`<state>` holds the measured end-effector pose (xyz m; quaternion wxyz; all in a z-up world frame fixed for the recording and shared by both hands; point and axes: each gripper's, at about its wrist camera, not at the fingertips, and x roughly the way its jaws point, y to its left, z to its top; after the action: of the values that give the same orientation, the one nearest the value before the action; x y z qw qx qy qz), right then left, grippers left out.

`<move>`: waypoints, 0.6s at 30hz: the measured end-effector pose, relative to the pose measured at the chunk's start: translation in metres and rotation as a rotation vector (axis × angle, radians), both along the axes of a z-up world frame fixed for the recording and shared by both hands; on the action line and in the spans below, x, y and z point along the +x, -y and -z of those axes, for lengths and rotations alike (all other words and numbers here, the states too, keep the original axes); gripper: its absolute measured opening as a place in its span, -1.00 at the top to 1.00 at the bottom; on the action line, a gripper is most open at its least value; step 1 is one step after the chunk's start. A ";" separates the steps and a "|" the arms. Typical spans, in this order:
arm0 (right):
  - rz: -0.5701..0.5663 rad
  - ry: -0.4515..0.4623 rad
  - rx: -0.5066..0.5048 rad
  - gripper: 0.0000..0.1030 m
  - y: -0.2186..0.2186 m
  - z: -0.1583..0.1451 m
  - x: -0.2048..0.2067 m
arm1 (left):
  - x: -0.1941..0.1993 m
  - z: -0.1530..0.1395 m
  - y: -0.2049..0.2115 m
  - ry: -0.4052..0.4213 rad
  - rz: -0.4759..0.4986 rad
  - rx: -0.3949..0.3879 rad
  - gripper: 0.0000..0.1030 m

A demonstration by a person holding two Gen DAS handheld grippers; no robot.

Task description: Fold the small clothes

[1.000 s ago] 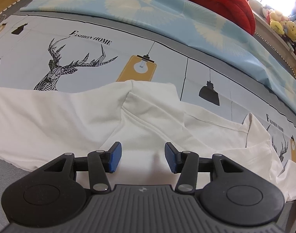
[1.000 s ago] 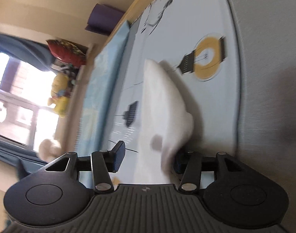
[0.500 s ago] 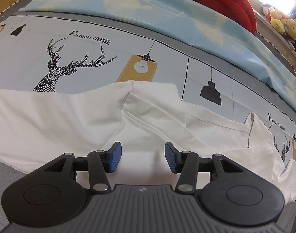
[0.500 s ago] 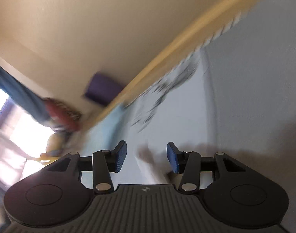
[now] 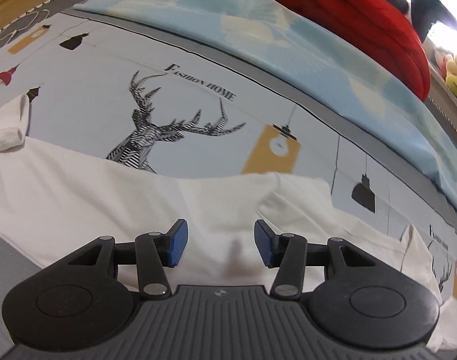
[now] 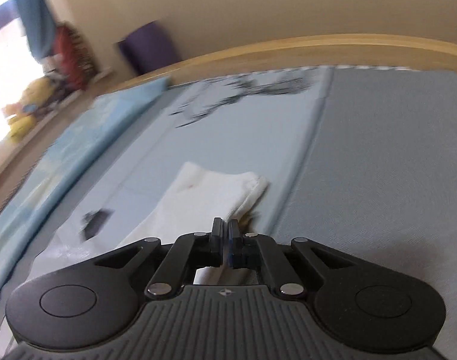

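Note:
A white garment (image 5: 108, 198) lies spread across the printed bed sheet (image 5: 168, 114), with a sleeve end at the far left and a folded-over part toward the right. My left gripper (image 5: 221, 247) hovers open just above its middle, blue pads apart, nothing between them. In the right wrist view a folded white part of the garment (image 6: 210, 192) lies on the sheet just beyond my right gripper (image 6: 225, 240). Its pads are pressed together, and I see no cloth pinched between them; the cloth runs on underneath the fingers.
A light blue blanket (image 5: 258, 36) and a red blanket (image 5: 363, 21) lie along the far side of the bed. Plush toys (image 5: 456, 72) sit by the window. The wooden bed frame (image 6: 288, 51) and a purple object (image 6: 150, 48) stand behind the grey mattress area.
My left gripper slid left along the garment, so the deer print sits more centred. The right gripper let the white cloth drop, swung and rolled upright, then shut its jaws.

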<state>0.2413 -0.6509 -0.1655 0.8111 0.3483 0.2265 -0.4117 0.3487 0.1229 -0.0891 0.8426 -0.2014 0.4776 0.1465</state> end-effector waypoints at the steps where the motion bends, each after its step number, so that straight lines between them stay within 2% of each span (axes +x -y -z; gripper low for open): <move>1: 0.033 -0.036 -0.021 0.97 0.004 -0.002 -0.004 | 0.001 0.000 -0.003 -0.002 0.005 -0.010 -0.06; 4: 0.085 -0.127 -0.072 0.96 0.005 -0.007 -0.014 | 0.002 0.003 -0.007 -0.011 0.047 -0.034 -0.05; 7: 0.164 -0.208 -0.178 0.96 -0.005 -0.017 -0.026 | 0.005 0.009 -0.006 -0.019 0.104 -0.054 -0.06; 9: 0.242 -0.326 -0.259 0.94 -0.013 -0.027 -0.024 | 0.005 0.014 -0.004 -0.022 0.132 -0.066 -0.06; 10: 0.265 -0.354 -0.295 0.89 -0.020 -0.034 -0.023 | 0.006 0.016 -0.002 -0.023 0.149 -0.073 -0.06; 12: 0.258 -0.337 -0.372 0.85 -0.035 -0.051 -0.014 | 0.007 0.019 0.001 -0.018 0.183 -0.075 -0.06; 14: 0.132 -0.258 -0.434 0.84 -0.069 -0.070 -0.002 | 0.009 0.020 0.004 0.005 0.207 -0.067 -0.05; 15: 0.030 -0.206 -0.431 0.71 -0.085 -0.076 0.006 | 0.011 0.020 0.006 0.019 0.212 -0.064 -0.06; 16: -0.112 -0.143 -0.407 0.50 -0.107 -0.082 0.016 | 0.012 0.020 0.007 0.034 0.216 -0.063 -0.06; 18: -0.401 -0.049 -0.349 0.33 -0.158 -0.090 0.039 | 0.016 0.022 0.011 0.060 0.224 -0.067 -0.05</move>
<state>0.2800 -0.4928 -0.0756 0.9185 0.1413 0.2363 -0.2837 0.3644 0.1118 -0.1108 0.8603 -0.1791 0.4765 0.0294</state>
